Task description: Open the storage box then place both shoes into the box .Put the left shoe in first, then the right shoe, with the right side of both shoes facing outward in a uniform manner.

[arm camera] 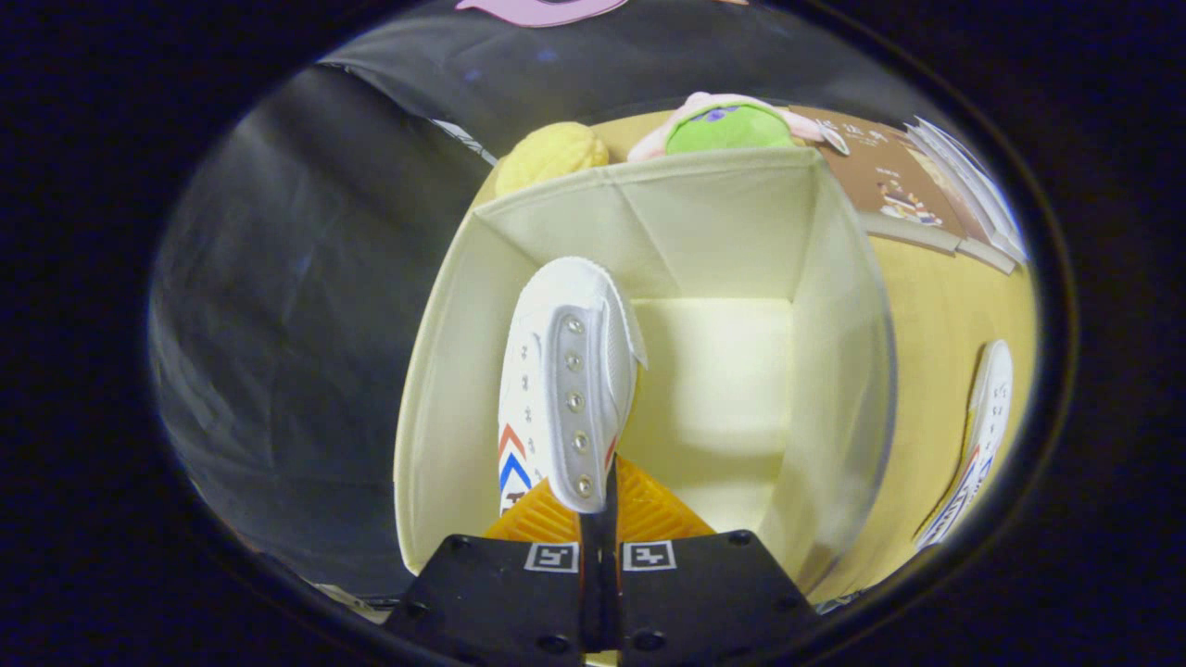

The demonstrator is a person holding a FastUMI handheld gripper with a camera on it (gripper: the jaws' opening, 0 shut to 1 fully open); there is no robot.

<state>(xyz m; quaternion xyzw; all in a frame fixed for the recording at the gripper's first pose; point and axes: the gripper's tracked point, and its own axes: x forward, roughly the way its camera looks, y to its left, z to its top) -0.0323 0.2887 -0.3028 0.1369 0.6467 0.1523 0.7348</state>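
A cream fabric storage box stands open on the yellow table, its inside facing me. My gripper is shut on a white canvas shoe with red and blue chevrons, pinching it by the eyelet flap. The shoe hangs toe-away over the box's left half, close to the left wall. The right half of the box floor shows bare. A second white shoe with the same stripes lies on the table to the right of the box.
Behind the box sit a yellow walnut-shaped toy and a green and pink plush toy. Books lie at the back right of the yellow table. Black cloth hangs left of the box.
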